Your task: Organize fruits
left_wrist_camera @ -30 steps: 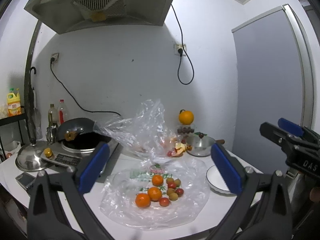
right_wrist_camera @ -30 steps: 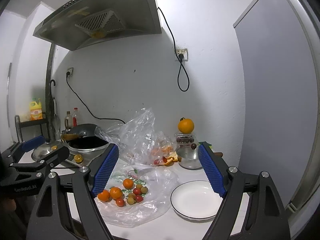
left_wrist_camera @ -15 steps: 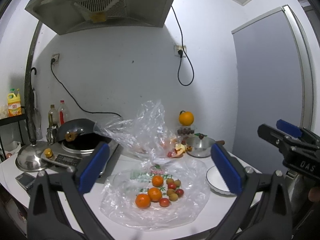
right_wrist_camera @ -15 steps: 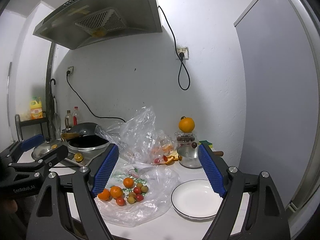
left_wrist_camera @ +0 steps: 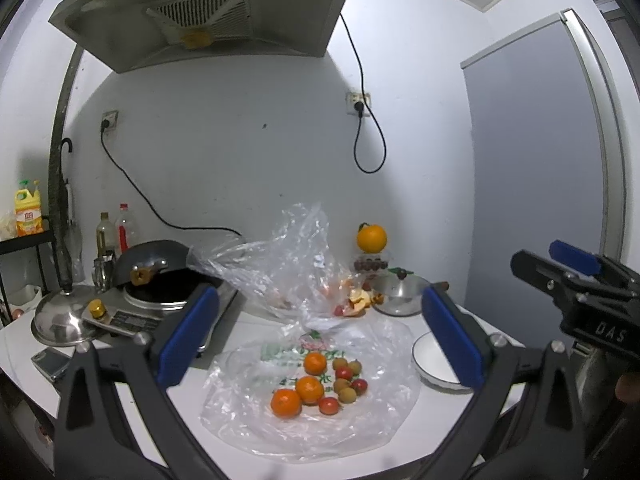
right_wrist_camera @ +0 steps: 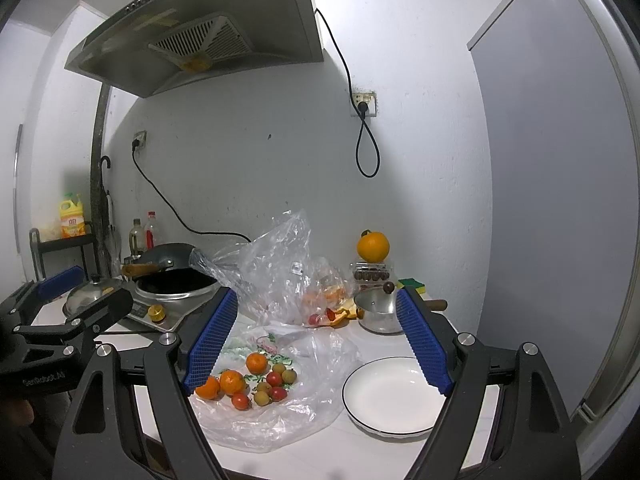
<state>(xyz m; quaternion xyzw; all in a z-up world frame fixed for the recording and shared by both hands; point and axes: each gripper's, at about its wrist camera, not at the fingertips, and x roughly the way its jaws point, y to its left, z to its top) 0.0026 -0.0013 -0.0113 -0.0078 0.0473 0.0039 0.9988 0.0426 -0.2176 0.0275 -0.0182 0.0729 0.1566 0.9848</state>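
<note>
Three small oranges (left_wrist_camera: 308, 388) and several small red and tan fruits (left_wrist_camera: 346, 378) lie on a flat clear plastic bag (left_wrist_camera: 312, 420) on the white counter. They also show in the right wrist view (right_wrist_camera: 248, 380). An empty white plate (right_wrist_camera: 390, 394) sits right of the bag; its edge shows in the left wrist view (left_wrist_camera: 430, 364). My left gripper (left_wrist_camera: 320, 336) is open and empty, above and before the fruit. My right gripper (right_wrist_camera: 318, 340) is open and empty, above the bag and plate.
A crumpled clear bag (left_wrist_camera: 288, 264) with peels stands behind the fruit. A wok on a cooker (left_wrist_camera: 164, 280), a steel lid (left_wrist_camera: 60, 316), bottles, a small lidded pot (right_wrist_camera: 376, 312) and a big orange (right_wrist_camera: 373, 246) on a box line the back. The counter's front edge is near.
Both grippers have drifted very slightly; the view has barely shifted. The fruit, bag and plate have not moved.
</note>
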